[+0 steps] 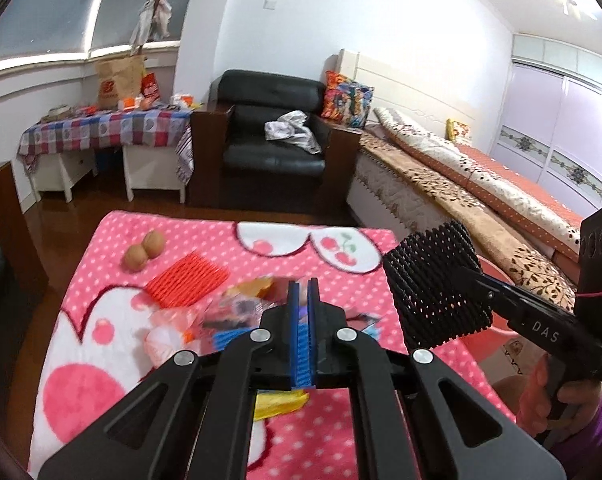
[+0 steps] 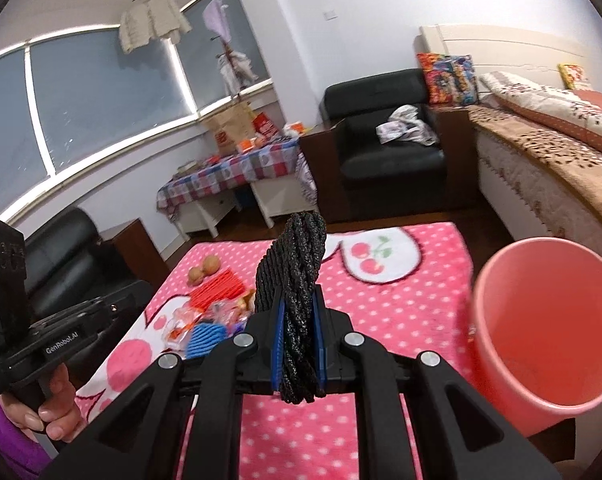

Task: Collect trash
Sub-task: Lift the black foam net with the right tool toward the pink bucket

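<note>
My right gripper [image 2: 299,300] is shut on a black foam net sleeve [image 2: 293,276], which stands up between its blue pads. In the left wrist view that gripper [image 1: 473,276] holds the sleeve [image 1: 433,288] above the blanket's right edge. A pink bin [image 2: 541,320] stands open just to its right. My left gripper [image 1: 303,292] is shut over a pile of wrappers [image 1: 229,312], and a pale sliver of wrapper shows between its pads. A yellow wrapper [image 1: 279,402] shows under it. An orange foam net [image 1: 187,282] and a blue one [image 2: 207,336] lie in the pile.
The trash lies on a pink dotted blanket [image 1: 341,280], with two brown nuts [image 1: 145,250] near its far left corner. Beyond it stand a black armchair [image 1: 273,128], a bed [image 1: 441,168] on the right and a cluttered checked table [image 1: 101,128] on the left.
</note>
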